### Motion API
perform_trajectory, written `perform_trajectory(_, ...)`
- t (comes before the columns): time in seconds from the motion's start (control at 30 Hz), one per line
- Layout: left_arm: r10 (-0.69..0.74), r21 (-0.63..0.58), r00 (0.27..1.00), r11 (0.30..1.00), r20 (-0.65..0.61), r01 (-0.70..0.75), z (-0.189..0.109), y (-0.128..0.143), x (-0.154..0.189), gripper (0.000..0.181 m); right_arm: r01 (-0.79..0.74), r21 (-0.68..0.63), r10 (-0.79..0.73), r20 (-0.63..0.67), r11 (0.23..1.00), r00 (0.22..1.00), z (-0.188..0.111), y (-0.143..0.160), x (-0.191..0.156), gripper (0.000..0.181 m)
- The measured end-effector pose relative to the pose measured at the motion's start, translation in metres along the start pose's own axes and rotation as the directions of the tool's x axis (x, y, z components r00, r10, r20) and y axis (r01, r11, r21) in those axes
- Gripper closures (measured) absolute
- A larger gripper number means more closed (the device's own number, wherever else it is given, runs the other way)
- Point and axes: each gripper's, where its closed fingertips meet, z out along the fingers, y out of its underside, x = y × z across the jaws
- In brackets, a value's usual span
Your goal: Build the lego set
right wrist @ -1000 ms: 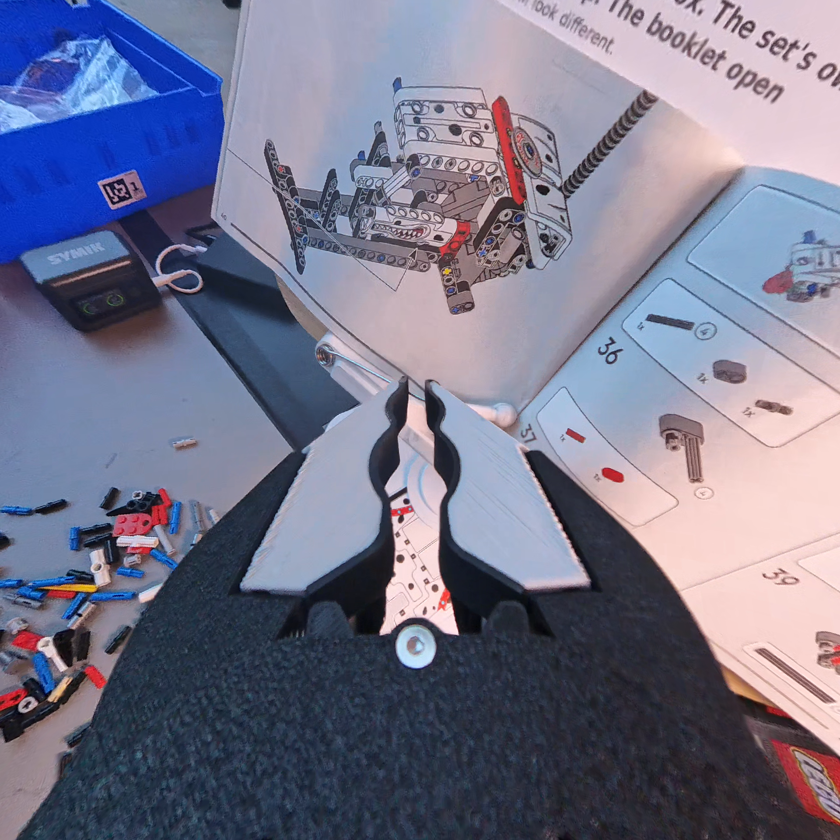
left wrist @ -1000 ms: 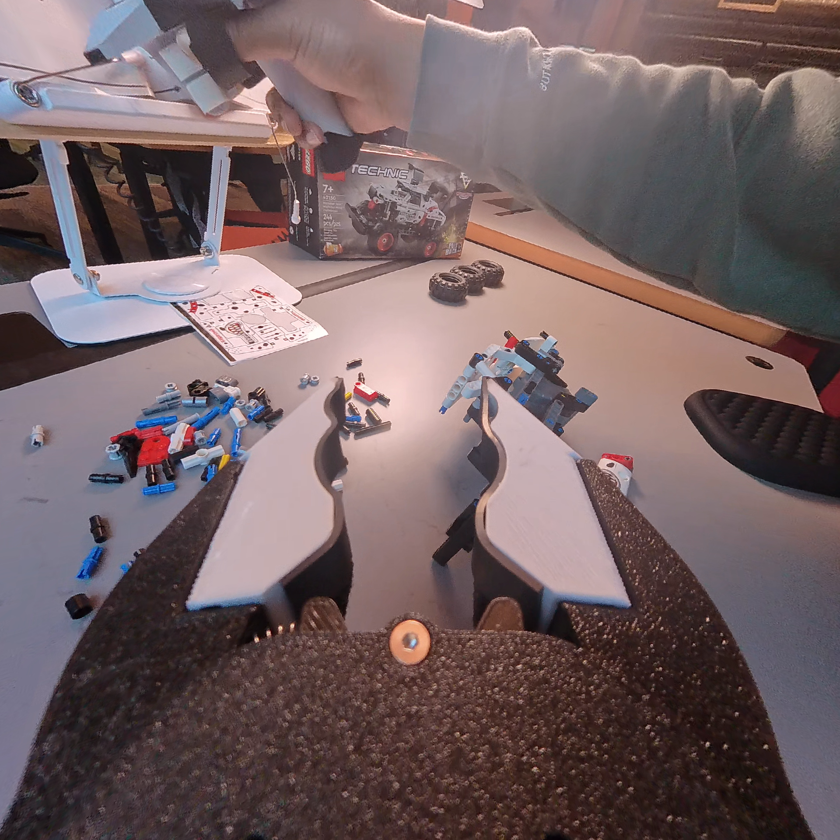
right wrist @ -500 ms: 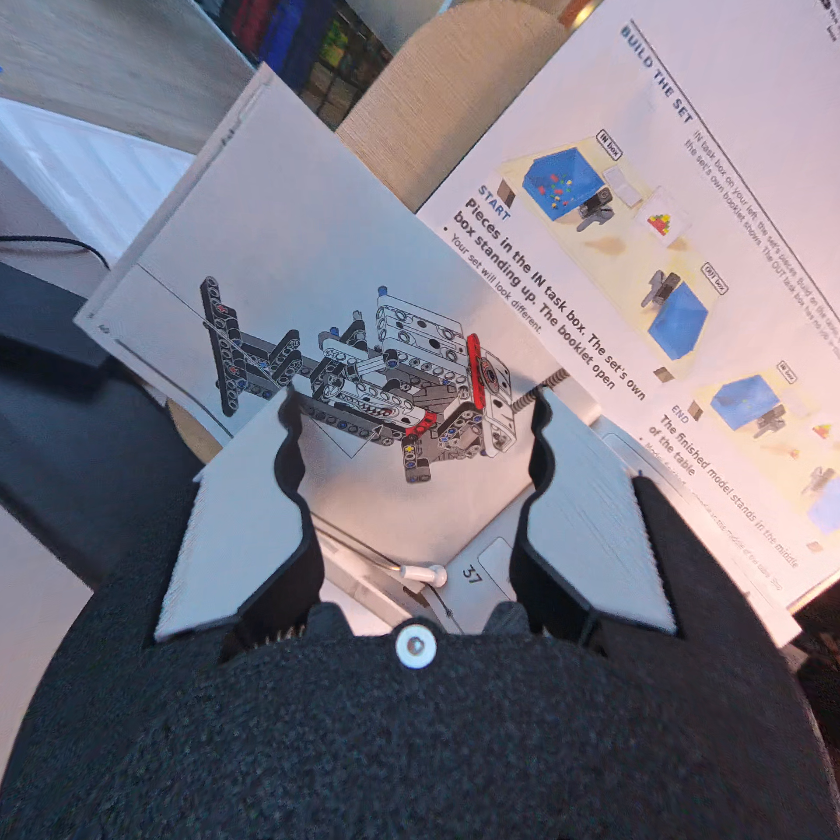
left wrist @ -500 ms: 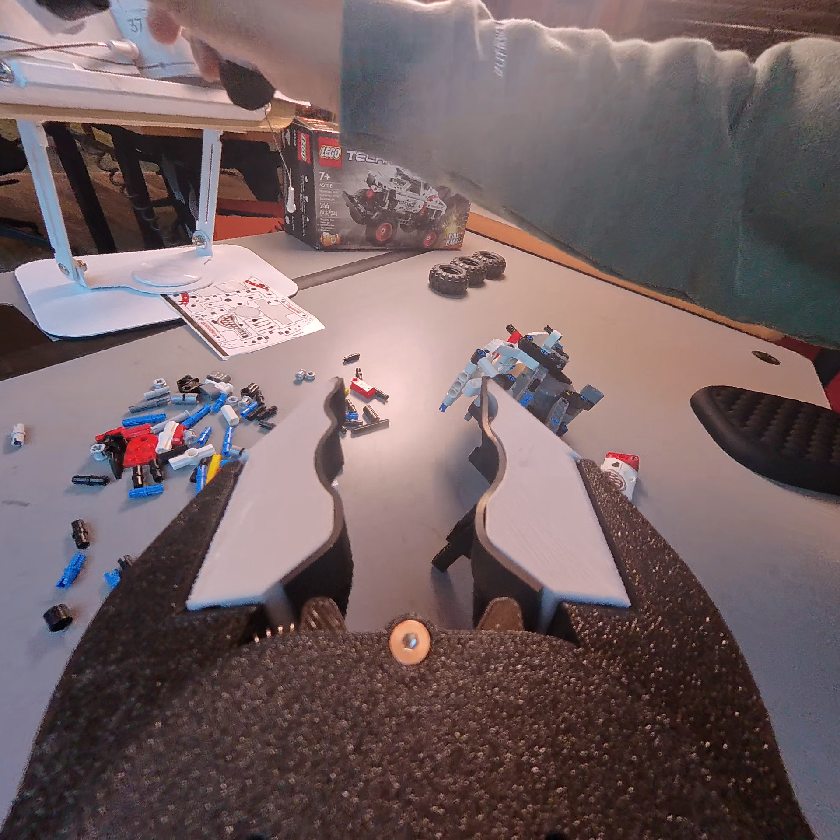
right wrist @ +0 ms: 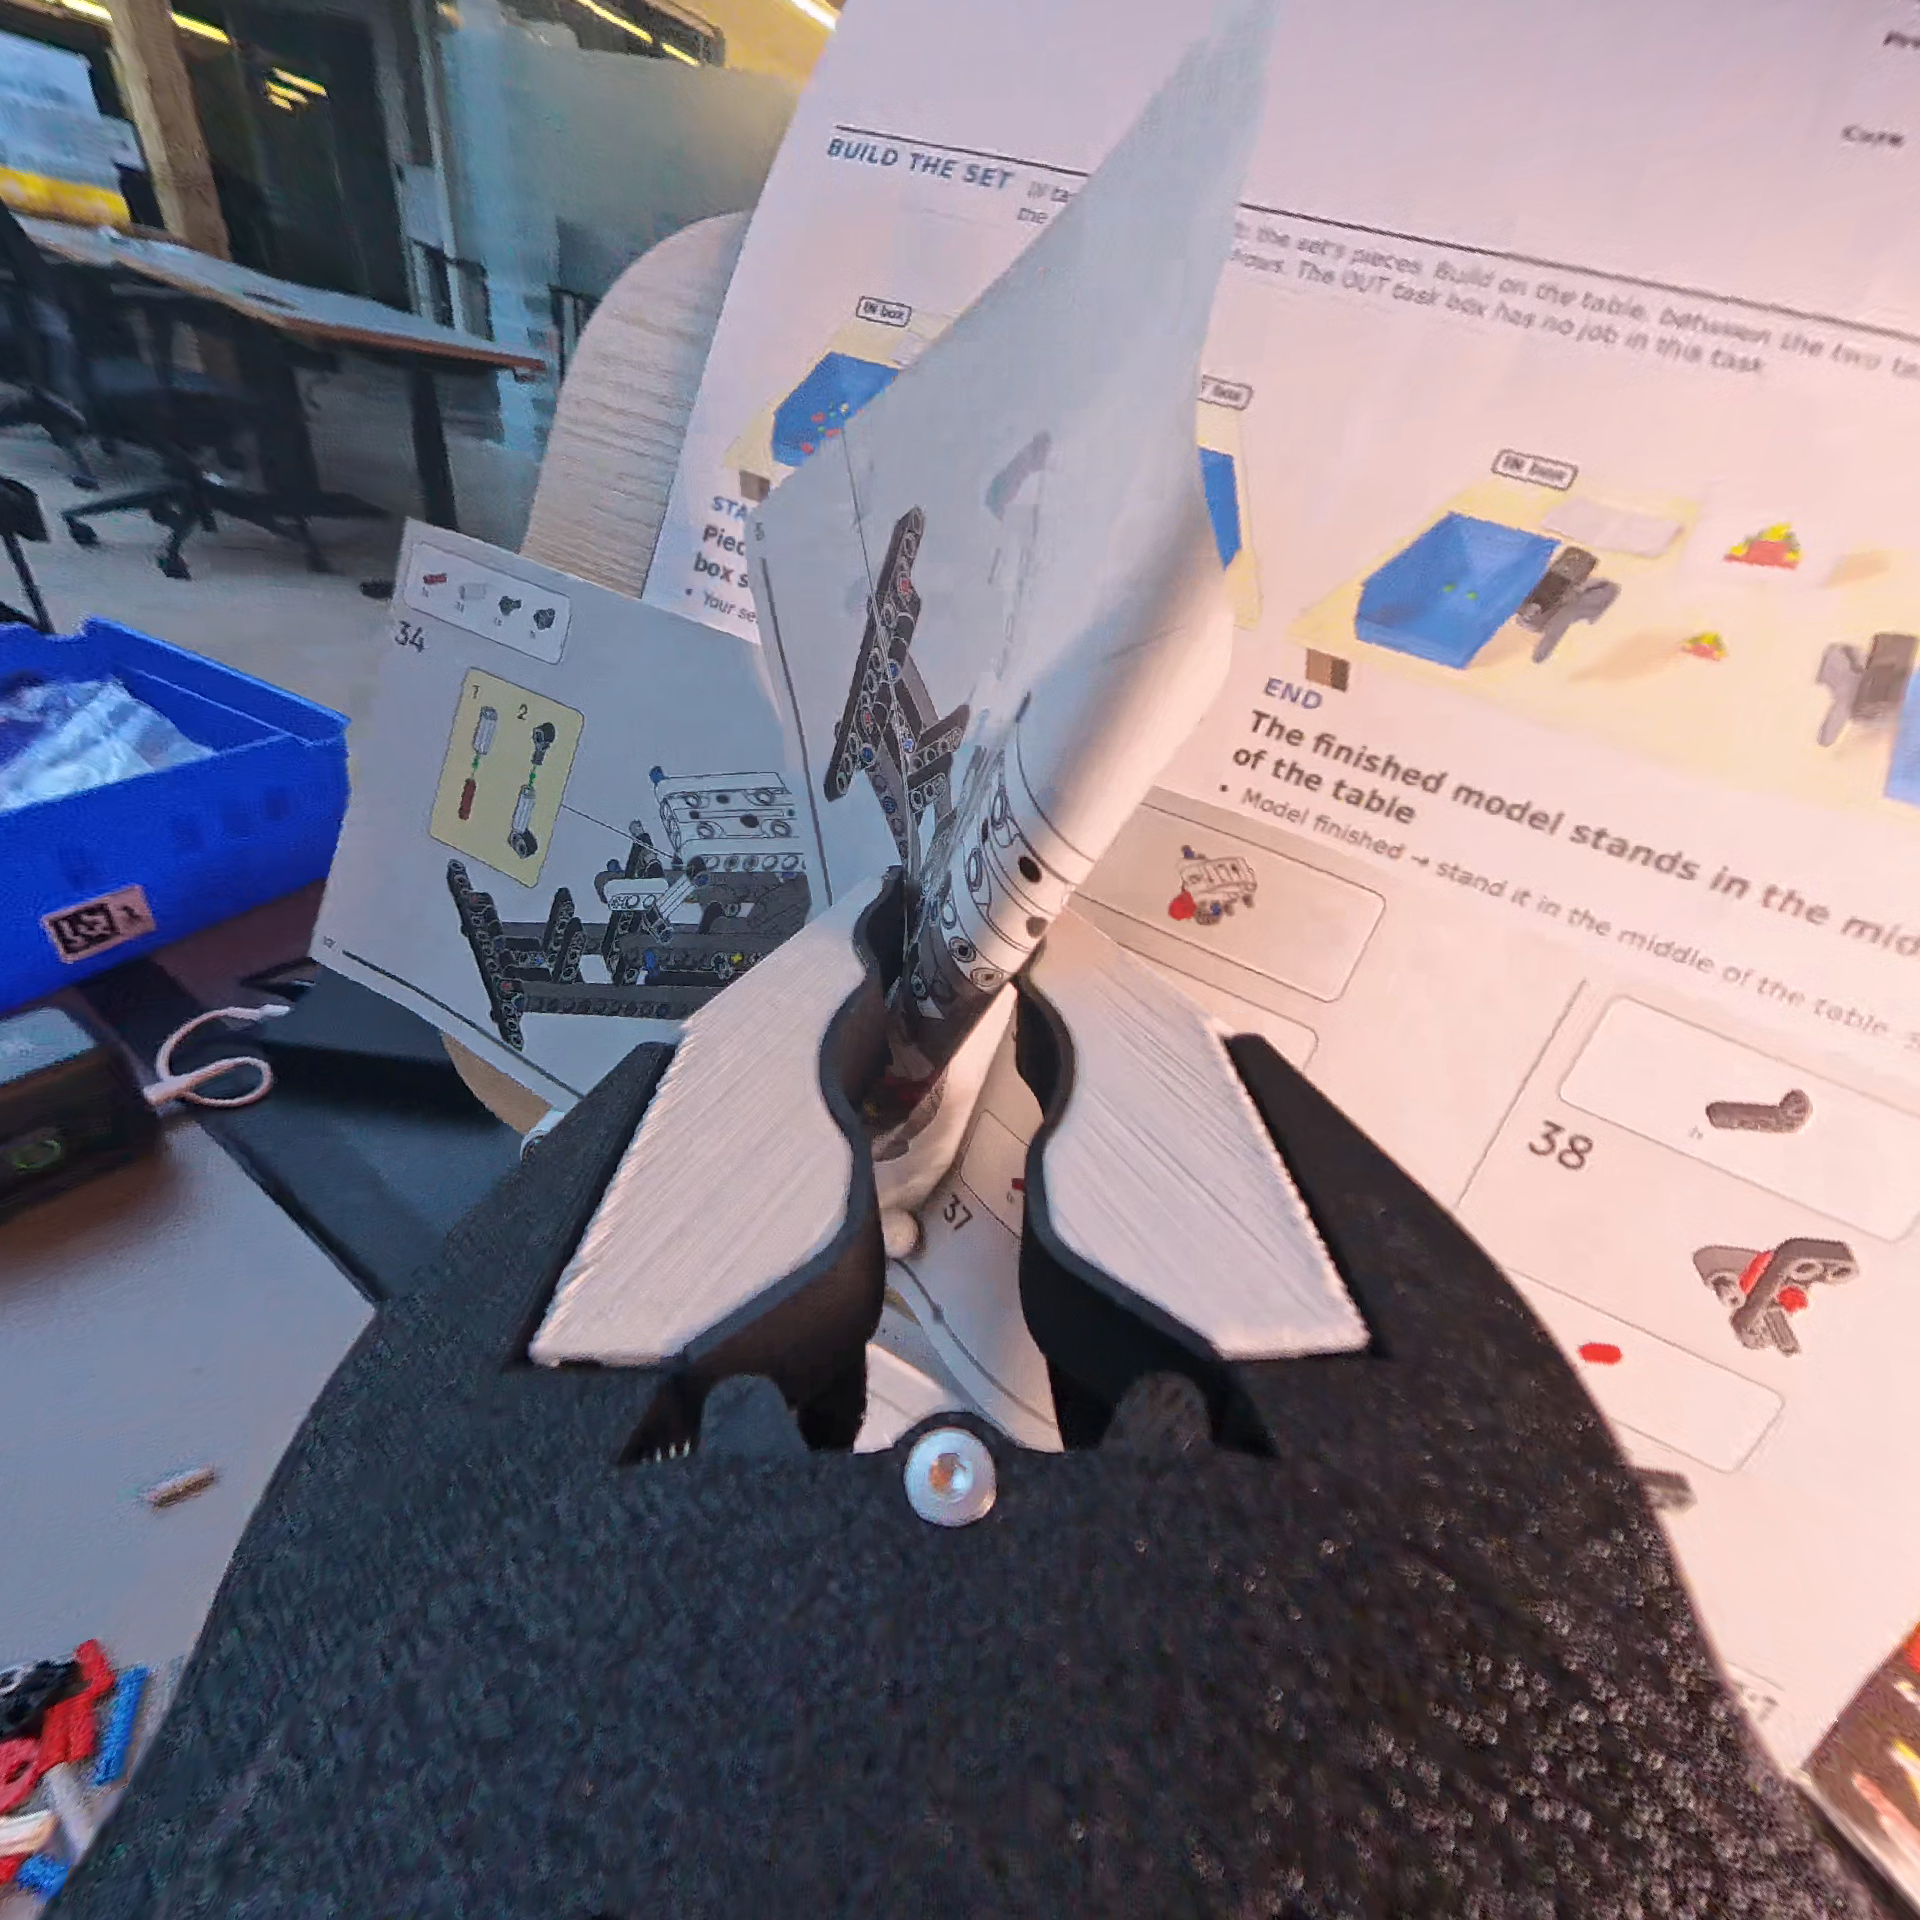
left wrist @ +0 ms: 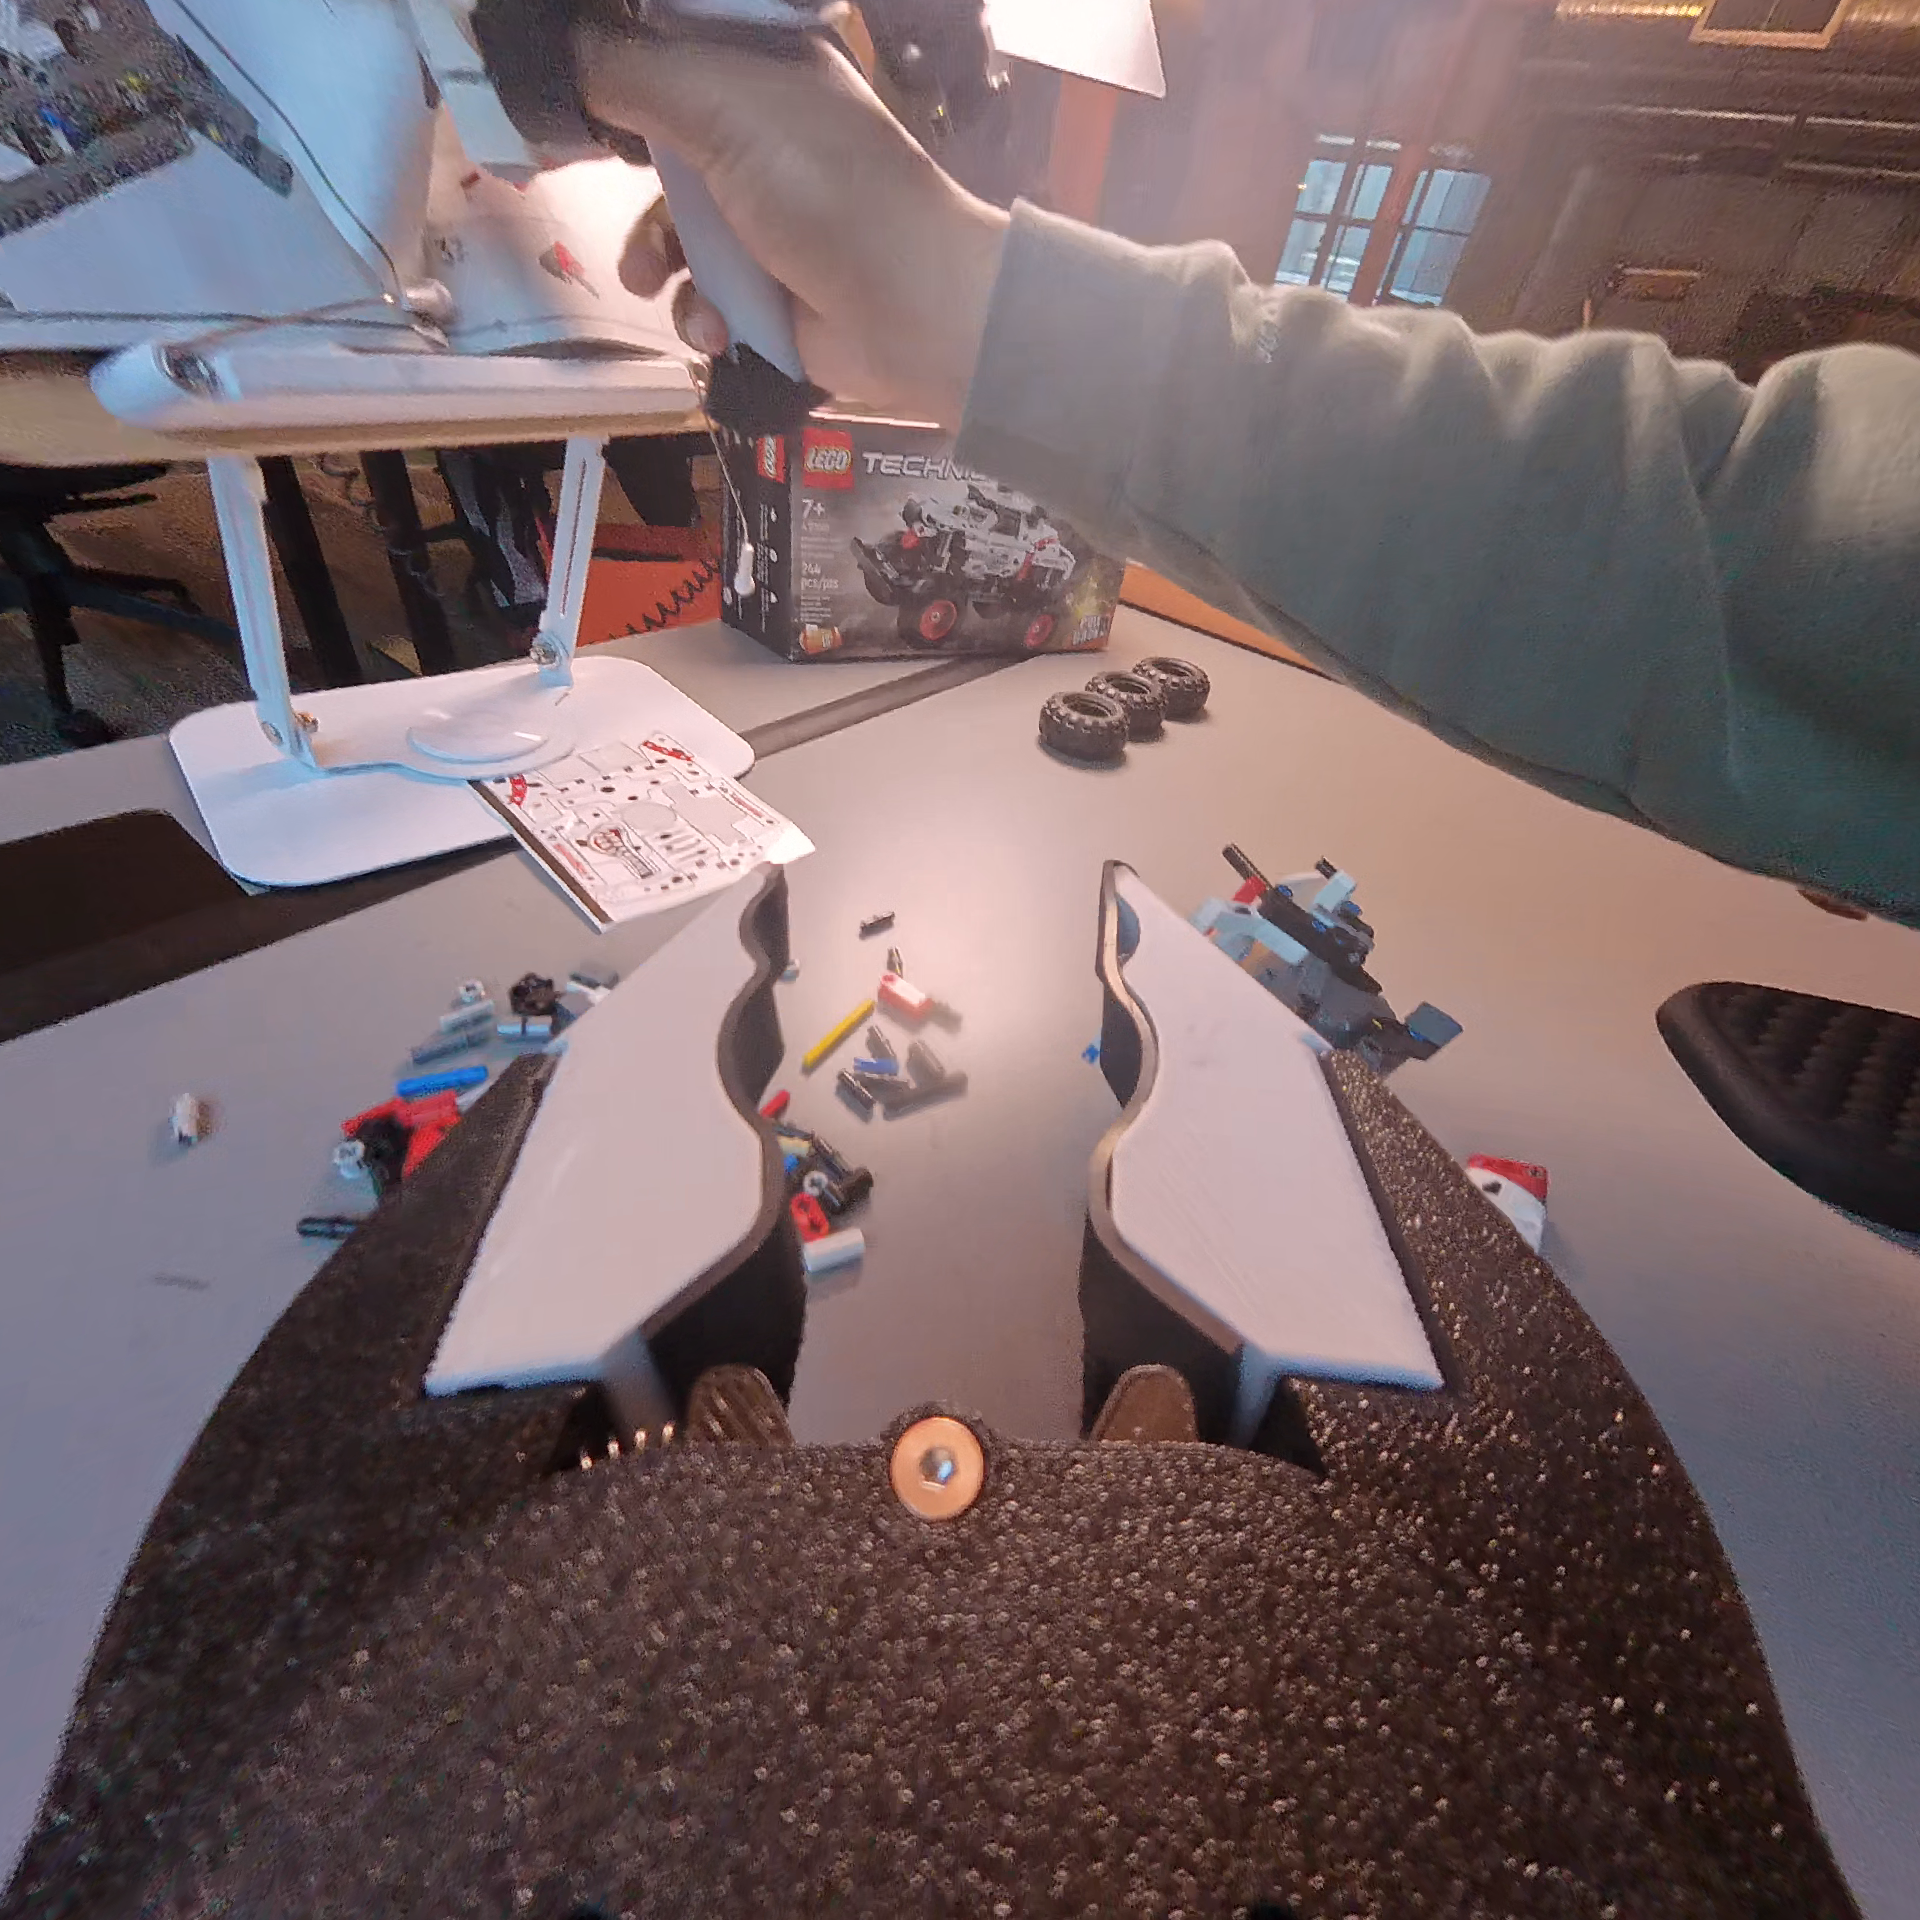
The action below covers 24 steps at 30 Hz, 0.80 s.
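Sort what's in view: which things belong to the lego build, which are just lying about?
Belongs to the build:
- loose pieces
- half-built model
- three tyres
- instruction booklet; right gripper is turning a page
- sticker sheet
- left gripper, open over the table

Lying about:
- set box
- blue bin
- black mat
- small black device

You can see print on several things, but I do not copy its words. The set's box [left wrist: 914,561] carries a brand mark and figures. The sticker sheet [left wrist: 644,831] has small markings. The open booklet [right wrist: 582,810] and its lifted page [right wrist: 997,582] show step numbers. The white task sheet [right wrist: 1538,343] has headings and lines. The blue bin [right wrist: 208,821] bears a coded tag [right wrist: 96,921].
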Motion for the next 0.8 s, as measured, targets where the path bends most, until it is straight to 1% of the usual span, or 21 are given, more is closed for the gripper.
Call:
perform_trajectory(0.1, 0.001, 0.026, 1.000, 1.000, 0.013, -0.001, 0.011, -0.020, -0.009, 0.121, -0.098, 0.013, 0.098, 0.034, 0.995, 0.995, -0.004, 0.003, 0.006, 0.164)
perform_trajectory(0.23, 0.008, 0.058, 0.999, 0.998, 0.048, -0.011, 0.029, -0.042, -0.026, 0.121, -0.166, 0.018, 0.165, 0.062, 0.986, 0.984, -0.008, 0.006, 0.013, 0.163)
perform_trajectory(0.37, -0.008, 0.095, 0.996, 0.995, 0.086, 0.000, 0.046, -0.060, -0.046, 0.121, -0.177, 0.015, 0.175, 0.082, 0.984, 0.981, -0.011, 0.010, 0.018, 0.162)
perform_trajectory(0.5, -0.070, 0.151, 0.992, 0.987, 0.106, 0.053, 0.064, -0.078, -0.071, 0.121, -0.199, 0.015, 0.196, 0.115, 0.980, 0.974, -0.014, 0.012, 0.020, 0.159)
perform_trajectory(0.67, -0.138, 0.202, 0.982, 0.973, 0.126, 0.111, 0.098, -0.102, -0.114, 0.120, -0.199, 0.015, 0.195, 0.138, 0.980, 0.971, -0.019, 0.015, 0.024, 0.155)
perform_trajectory(0.73, -0.125, 0.189, 0.983, 0.977, 0.132, 0.099, 0.116, -0.111, -0.129, 0.119, -0.196, 0.015, 0.192, 0.145, 0.980, 0.971, -0.021, 0.016, 0.025, 0.155)
perform_trajectory(0.8, -0.126, 0.178, 0.987, 0.978, 0.096, 0.107, 0.137, -0.120, -0.136, 0.119, -0.200, 0.011, 0.196, 0.156, 0.980, 0.968, -0.023, 0.018, 0.026, 0.155)
